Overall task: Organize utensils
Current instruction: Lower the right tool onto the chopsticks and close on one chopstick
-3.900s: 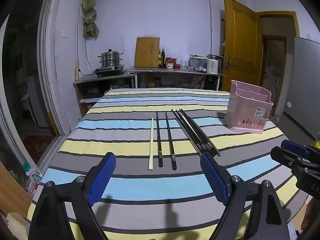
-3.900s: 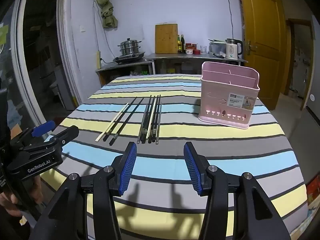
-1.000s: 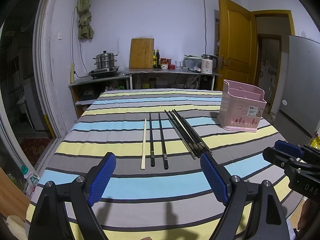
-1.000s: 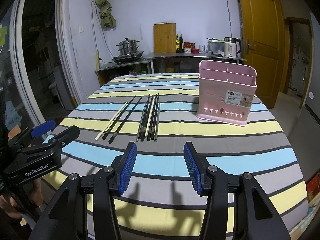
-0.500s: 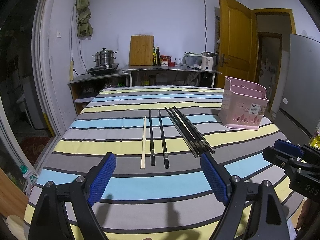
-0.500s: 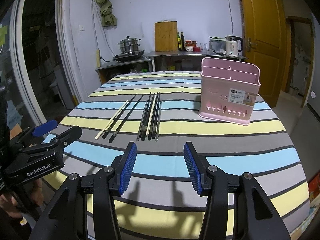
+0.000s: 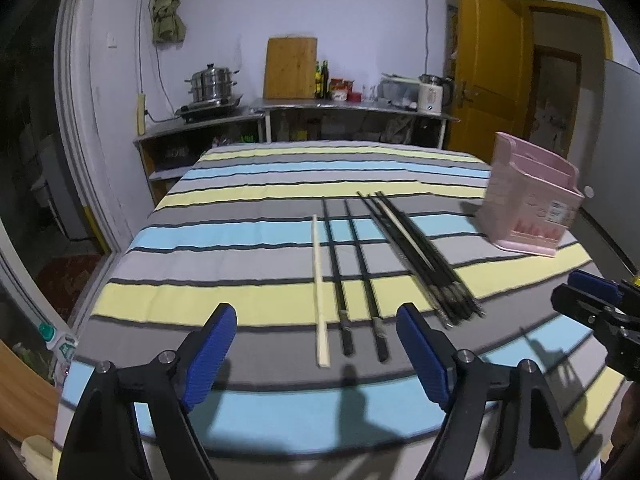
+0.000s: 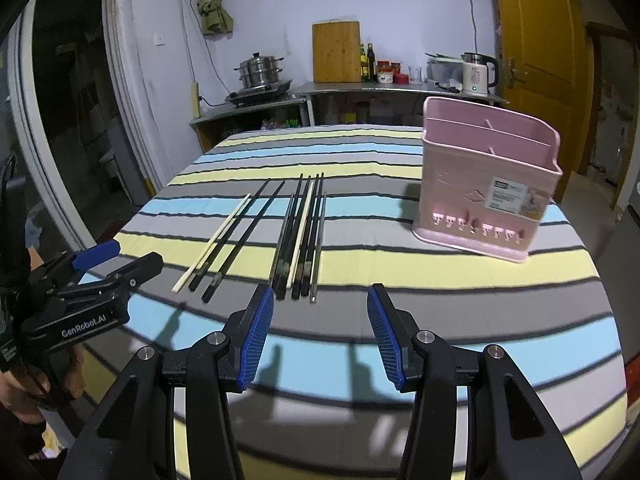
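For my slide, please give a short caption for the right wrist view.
Open right gripper above a striped tablecloth, facing chopsticks and a pink utensil holder.

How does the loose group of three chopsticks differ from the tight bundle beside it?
The loose three chopsticks lie spread apart, each separate; the bundle is packed side by side, touching. The three hold one pale stick at the outer edge; the bundle's pale stick sits among more dark ones. Both lie flat on the striped cloth, outside the pink basket.

A matt striped cloth (image 8: 400, 264) covers the worktop. The pink slotted plastic basket (image 8: 486, 196) looks smooth, slightly glossy. One pale wooden chopstick (image 7: 321, 288) lies matt beside glossy black chopsticks (image 7: 420, 256).
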`<move>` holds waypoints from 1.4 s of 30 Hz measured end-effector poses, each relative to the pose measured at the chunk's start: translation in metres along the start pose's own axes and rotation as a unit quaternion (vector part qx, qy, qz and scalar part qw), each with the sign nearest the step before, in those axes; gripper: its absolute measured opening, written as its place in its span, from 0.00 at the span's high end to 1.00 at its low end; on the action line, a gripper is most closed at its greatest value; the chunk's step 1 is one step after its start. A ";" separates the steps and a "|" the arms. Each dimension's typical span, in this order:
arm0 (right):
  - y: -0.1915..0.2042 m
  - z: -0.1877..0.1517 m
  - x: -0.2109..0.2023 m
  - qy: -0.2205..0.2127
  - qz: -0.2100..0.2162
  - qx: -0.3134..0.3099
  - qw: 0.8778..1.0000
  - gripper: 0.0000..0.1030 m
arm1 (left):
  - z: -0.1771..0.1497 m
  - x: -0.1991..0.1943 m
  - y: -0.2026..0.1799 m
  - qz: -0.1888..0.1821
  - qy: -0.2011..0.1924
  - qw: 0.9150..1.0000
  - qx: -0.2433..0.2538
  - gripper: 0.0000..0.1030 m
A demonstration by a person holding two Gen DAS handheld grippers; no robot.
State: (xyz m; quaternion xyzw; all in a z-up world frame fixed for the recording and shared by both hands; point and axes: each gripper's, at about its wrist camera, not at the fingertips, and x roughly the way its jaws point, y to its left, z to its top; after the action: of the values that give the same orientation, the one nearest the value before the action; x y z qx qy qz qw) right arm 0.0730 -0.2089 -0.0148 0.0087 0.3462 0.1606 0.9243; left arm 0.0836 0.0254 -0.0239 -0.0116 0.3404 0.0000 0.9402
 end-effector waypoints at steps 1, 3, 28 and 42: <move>-0.001 0.003 0.005 0.003 0.001 0.000 1.000 0.52 | 0.003 0.005 0.002 0.000 0.004 1.000 -0.001 0.23; -0.001 0.010 0.017 0.010 0.001 -0.004 1.000 0.52 | 0.011 0.019 0.009 0.001 0.016 1.000 -0.005 0.25; -0.008 0.076 0.151 0.093 0.010 -0.005 0.996 0.85 | 0.066 0.158 0.033 -0.041 0.125 0.991 -0.010 0.56; -0.010 0.080 0.182 0.123 0.016 -0.015 0.992 0.90 | 0.069 0.168 0.023 -0.031 0.121 0.992 0.021 0.57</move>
State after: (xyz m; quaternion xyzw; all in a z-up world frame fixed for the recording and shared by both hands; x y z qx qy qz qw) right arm 0.2565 -0.1559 -0.0708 -0.0198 0.4544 0.1801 0.8722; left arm 0.2570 0.0487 -0.0787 -0.0021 0.4509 -0.0381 0.8918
